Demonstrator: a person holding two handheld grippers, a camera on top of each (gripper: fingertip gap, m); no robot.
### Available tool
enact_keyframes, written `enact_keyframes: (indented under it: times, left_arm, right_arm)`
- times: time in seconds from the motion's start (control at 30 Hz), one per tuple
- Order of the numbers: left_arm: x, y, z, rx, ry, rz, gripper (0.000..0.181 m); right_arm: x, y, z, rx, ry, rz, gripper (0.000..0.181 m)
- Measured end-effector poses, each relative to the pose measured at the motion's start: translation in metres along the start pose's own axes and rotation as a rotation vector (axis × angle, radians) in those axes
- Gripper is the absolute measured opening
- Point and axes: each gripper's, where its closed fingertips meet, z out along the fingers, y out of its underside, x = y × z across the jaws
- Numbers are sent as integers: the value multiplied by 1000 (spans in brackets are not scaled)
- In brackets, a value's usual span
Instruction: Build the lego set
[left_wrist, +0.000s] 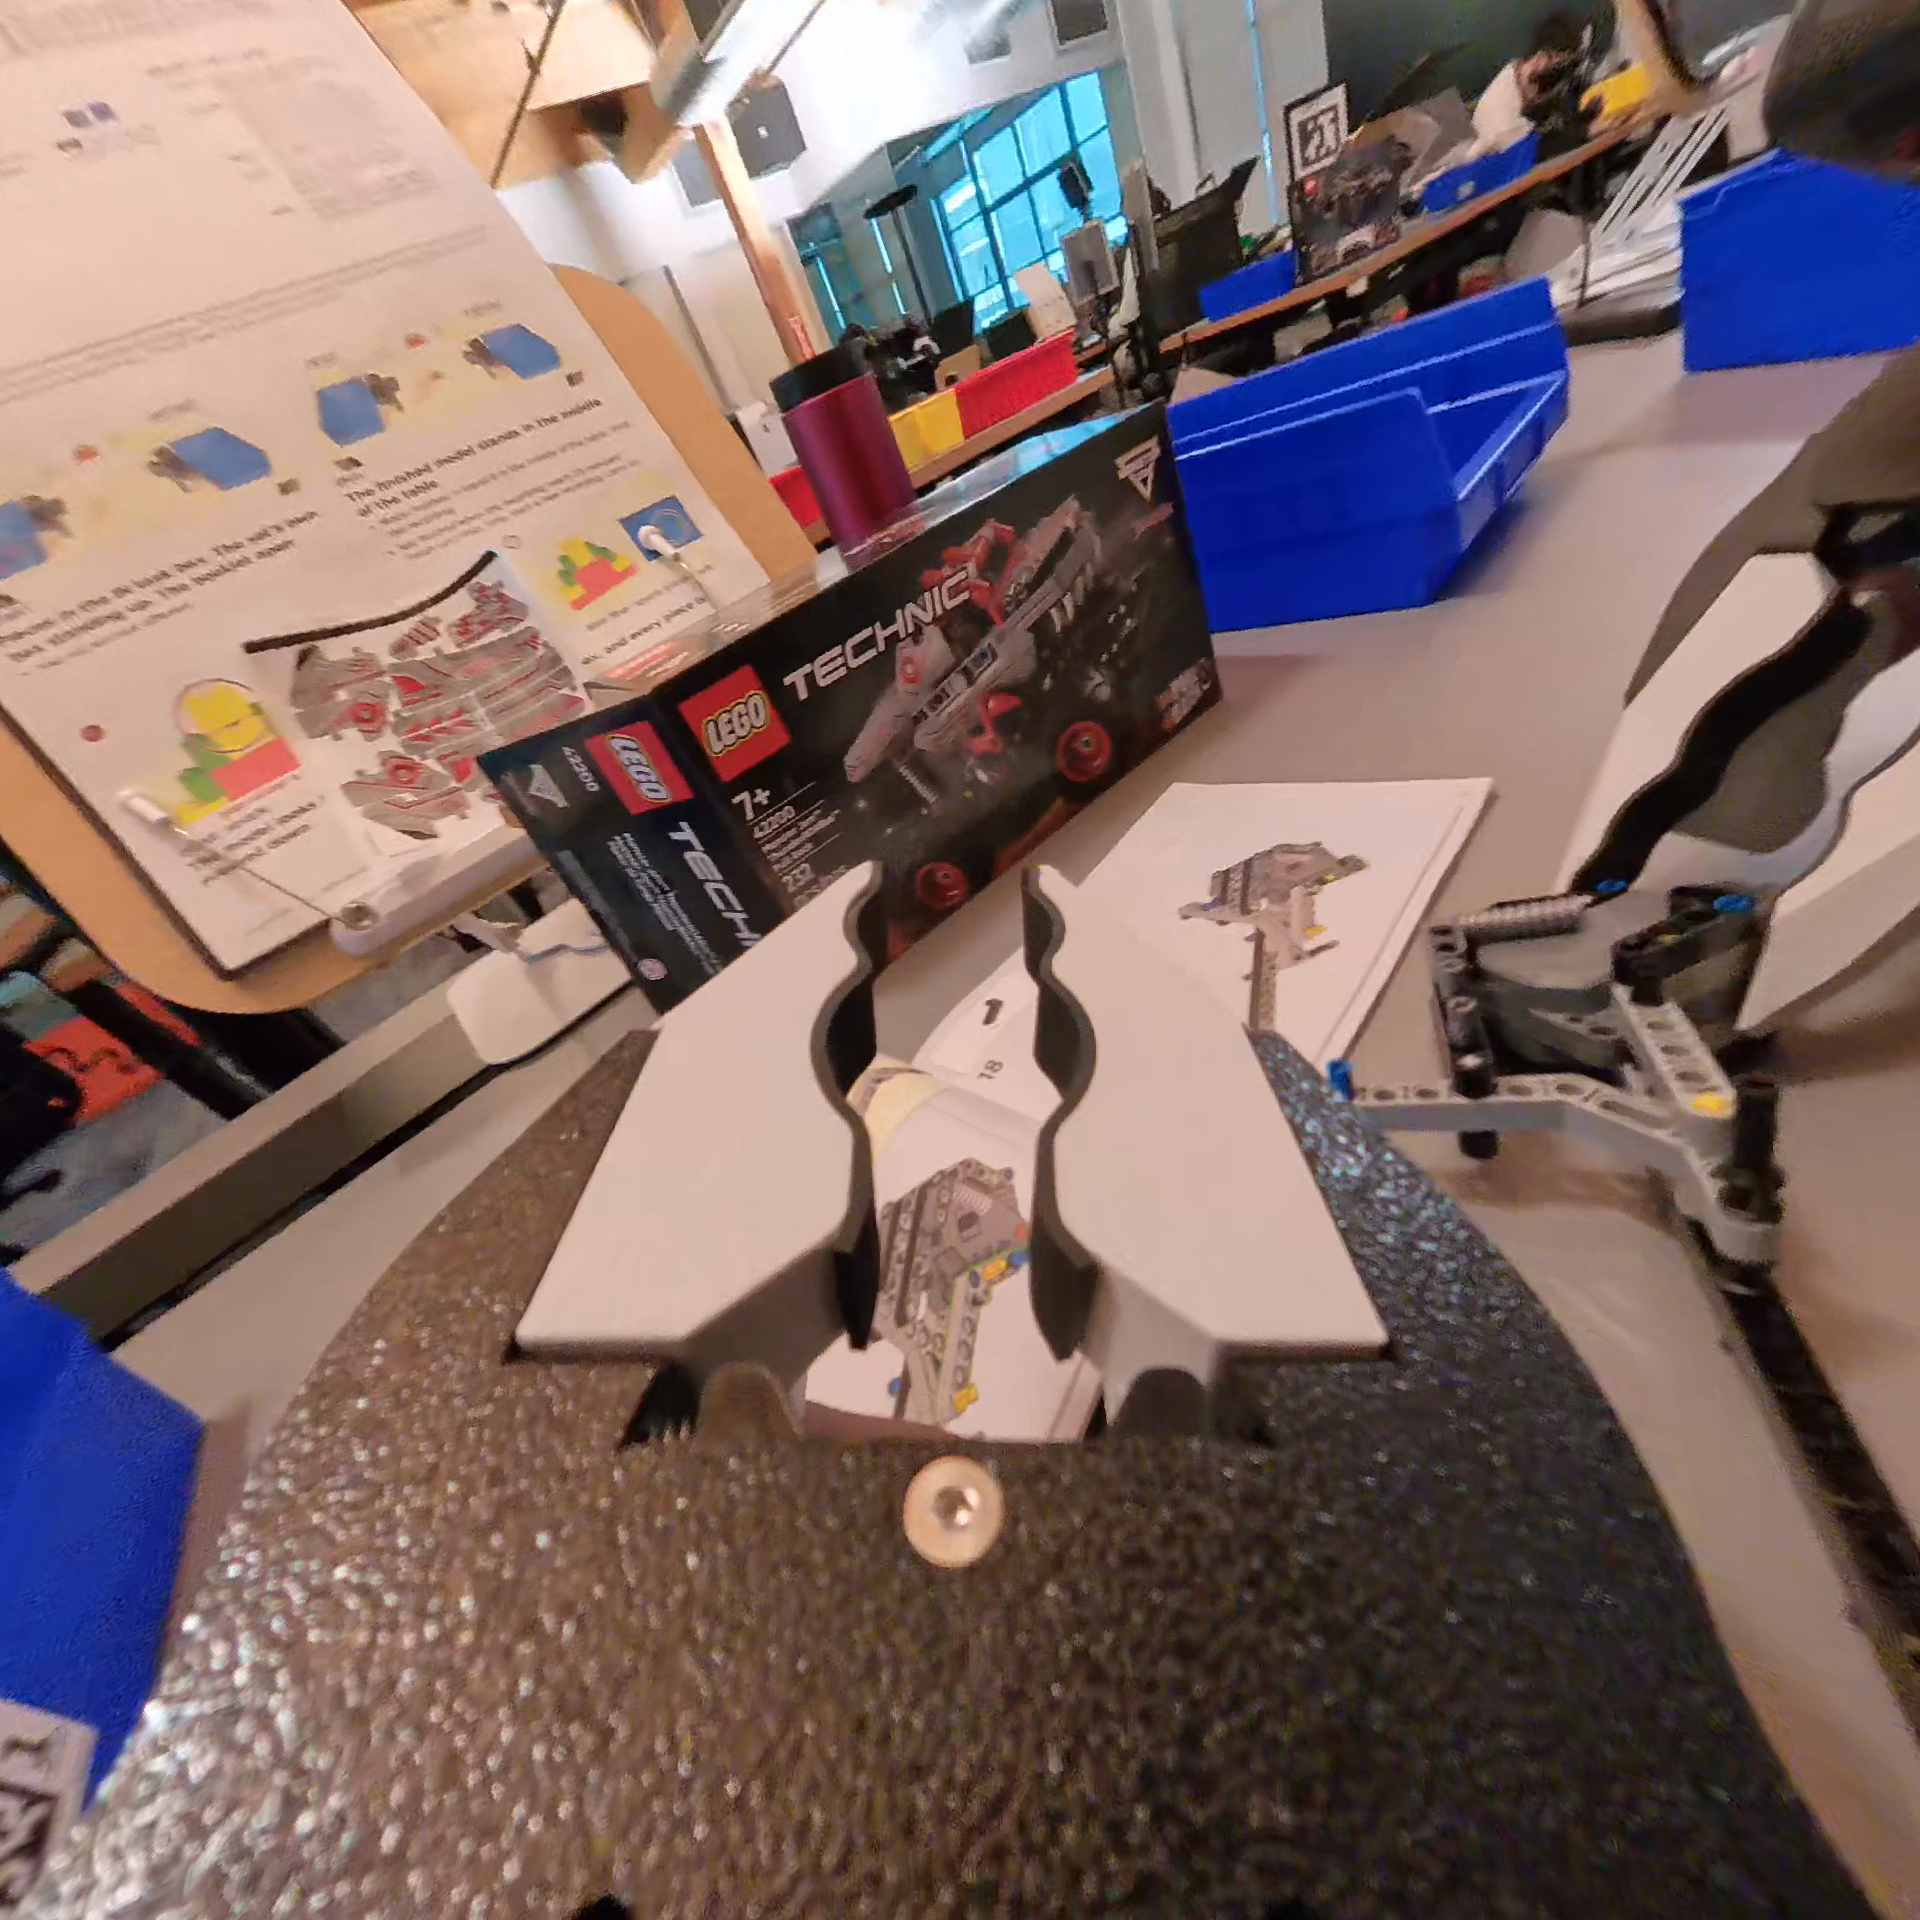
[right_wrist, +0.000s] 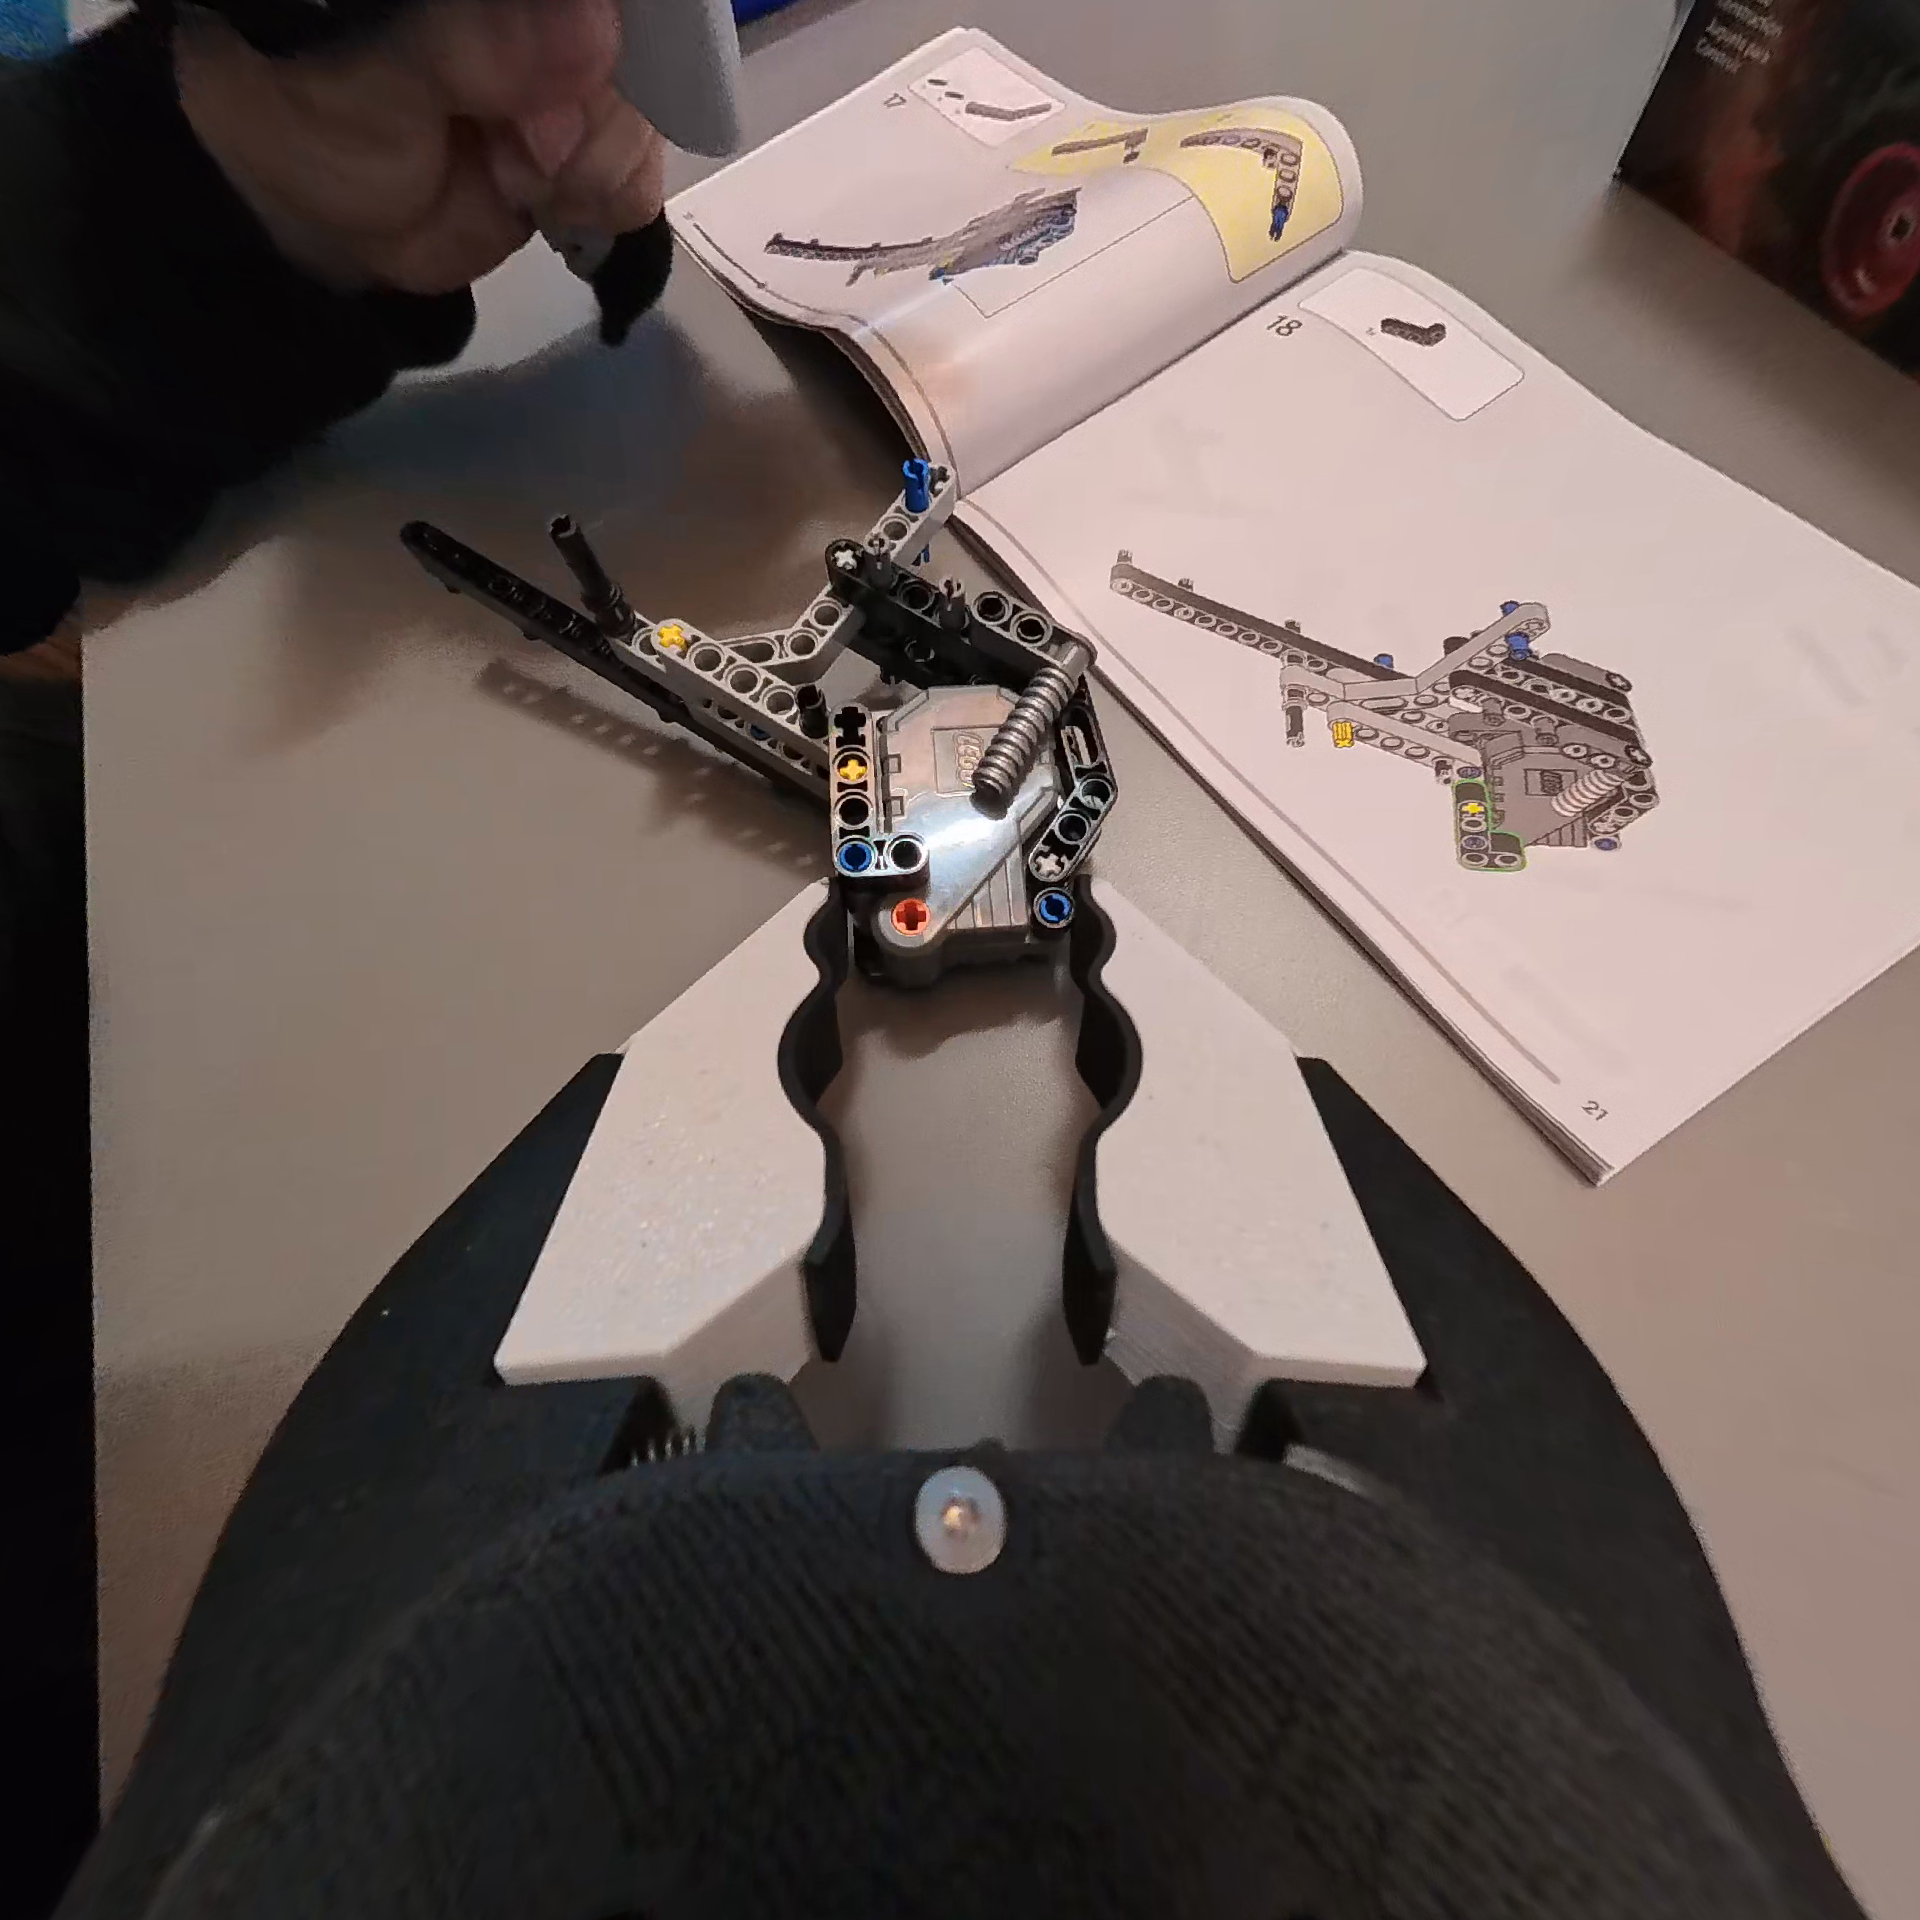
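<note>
Plainly the build is only partway through: the model is still a small frame of grey and black beams around a silver motor block with a spring on top, nothing like the wheeled truck pictured on the box. It rests on the grey table directly at the tips of the right gripper, whose fingers pinch the near end of the motor block from both sides. Just right of those tips the booklet lies open at an early step showing a short bent black piece added to a similar frame. The left gripper hangs over the booklet, fingers slightly spread with nothing between them. Blue bins stand beyond it. Judging by this, most steps, wheels and body included, remain.
</note>
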Motion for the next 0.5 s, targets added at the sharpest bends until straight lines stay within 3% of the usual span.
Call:
enact_keyframes:
  times: [0.17,0.5]
  left_arm:
    - [-6,5,-2,-4,-64,89,21]
    - [-16,23,0,-70,-112,84,20]
  right_arm:
    - [0,0,0,0,-8,10,41]
    - [0,0,0,-1,-13,15,41]
